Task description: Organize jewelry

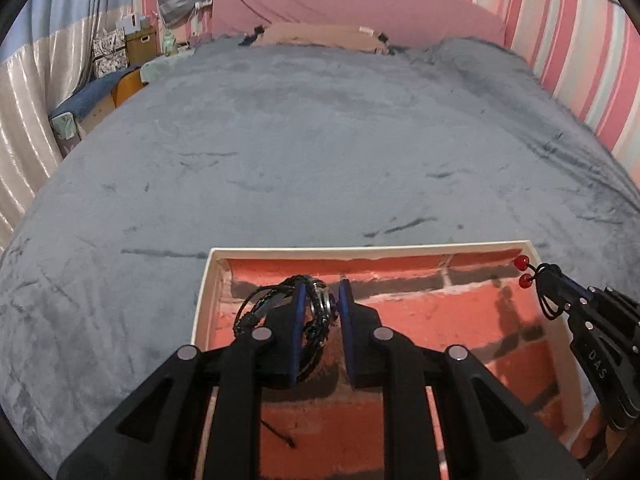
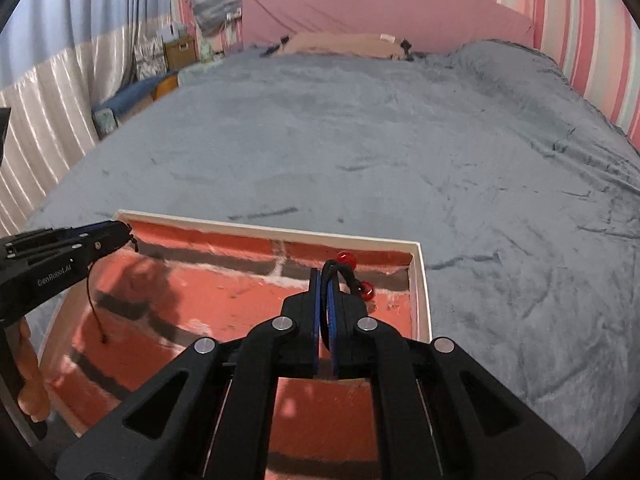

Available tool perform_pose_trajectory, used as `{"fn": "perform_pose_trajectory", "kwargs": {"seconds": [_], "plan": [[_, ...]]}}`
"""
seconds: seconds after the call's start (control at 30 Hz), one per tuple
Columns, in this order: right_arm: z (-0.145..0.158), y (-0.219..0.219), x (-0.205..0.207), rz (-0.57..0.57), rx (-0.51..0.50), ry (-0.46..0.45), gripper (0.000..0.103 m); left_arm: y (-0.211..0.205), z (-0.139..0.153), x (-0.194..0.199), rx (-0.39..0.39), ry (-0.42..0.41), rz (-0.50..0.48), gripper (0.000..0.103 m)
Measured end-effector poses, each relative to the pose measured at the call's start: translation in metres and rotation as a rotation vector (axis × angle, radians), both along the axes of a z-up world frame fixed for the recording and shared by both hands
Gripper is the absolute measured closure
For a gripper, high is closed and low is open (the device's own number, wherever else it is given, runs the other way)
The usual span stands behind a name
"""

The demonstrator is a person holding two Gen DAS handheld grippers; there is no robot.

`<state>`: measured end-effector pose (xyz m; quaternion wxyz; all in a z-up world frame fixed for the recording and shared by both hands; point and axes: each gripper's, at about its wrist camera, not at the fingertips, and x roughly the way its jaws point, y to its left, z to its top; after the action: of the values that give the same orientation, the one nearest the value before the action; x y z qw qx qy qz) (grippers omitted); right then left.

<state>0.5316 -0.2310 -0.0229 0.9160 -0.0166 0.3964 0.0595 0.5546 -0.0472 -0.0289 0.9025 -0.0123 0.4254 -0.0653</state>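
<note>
A shallow white-rimmed box with a red brick-pattern lining lies on the grey blanket; it also shows in the right wrist view. My left gripper is shut on a black multi-strand bracelet with metal rings, held over the box's far left part. My right gripper is shut on a black cord with red beads, held over the box's far right corner. The cord and beads also show in the left wrist view, as does the right gripper. The left gripper shows in the right wrist view.
The grey plush blanket covers a wide bed beyond the box. A pink headboard and a tan pillow stand at the far end. Pink striped wall runs along the right; curtains, boxes and a blue bench are at the left.
</note>
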Motion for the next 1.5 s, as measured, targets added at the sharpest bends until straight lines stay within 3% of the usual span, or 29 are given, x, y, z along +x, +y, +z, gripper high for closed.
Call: {"fn": "perform_pose_trajectory", "kwargs": {"seconds": [0.3, 0.5, 0.6, 0.63, 0.67, 0.73, 0.8, 0.9, 1.03, 1.5], "plan": [[-0.035, -0.008, 0.014, -0.017, 0.044, 0.134, 0.098, -0.010, -0.039, 0.022, 0.077, 0.095, -0.005, 0.086], [-0.043, -0.009, 0.020, -0.029, 0.044, 0.196, 0.097, -0.011, -0.044, 0.026, 0.101, 0.120, 0.006, 0.085], [-0.042, -0.010, 0.019, -0.034, 0.046, 0.187, 0.080, -0.010, -0.044, 0.025, 0.117, 0.123, 0.018, 0.084], [-0.040, -0.010, 0.019, -0.036, 0.045, 0.179, 0.068, -0.009, -0.043, 0.024, 0.120, 0.121, 0.020, 0.084], [-0.038, -0.010, 0.017, -0.040, 0.042, 0.166, 0.060, -0.008, -0.041, 0.023, 0.121, 0.115, 0.021, 0.082], [-0.034, -0.011, 0.014, -0.043, 0.037, 0.149, 0.059, -0.007, -0.034, 0.017, 0.131, 0.082, 0.040, 0.056], [-0.028, -0.012, 0.009, -0.041, 0.039, 0.136, 0.059, -0.005, -0.026, 0.009, 0.135, 0.046, 0.051, 0.046], [-0.014, -0.012, -0.005, -0.029, 0.054, 0.105, 0.058, 0.000, -0.014, -0.009, 0.116, 0.026, 0.053, 0.045], [0.009, -0.012, -0.035, -0.013, 0.072, 0.054, 0.050, 0.003, 0.003, -0.042, 0.136, -0.004, 0.056, 0.041], [0.093, -0.021, -0.187, 0.032, 0.116, -0.092, 0.031, 0.033, 0.101, -0.212, 0.090, -0.166, 0.065, 0.022]]}}
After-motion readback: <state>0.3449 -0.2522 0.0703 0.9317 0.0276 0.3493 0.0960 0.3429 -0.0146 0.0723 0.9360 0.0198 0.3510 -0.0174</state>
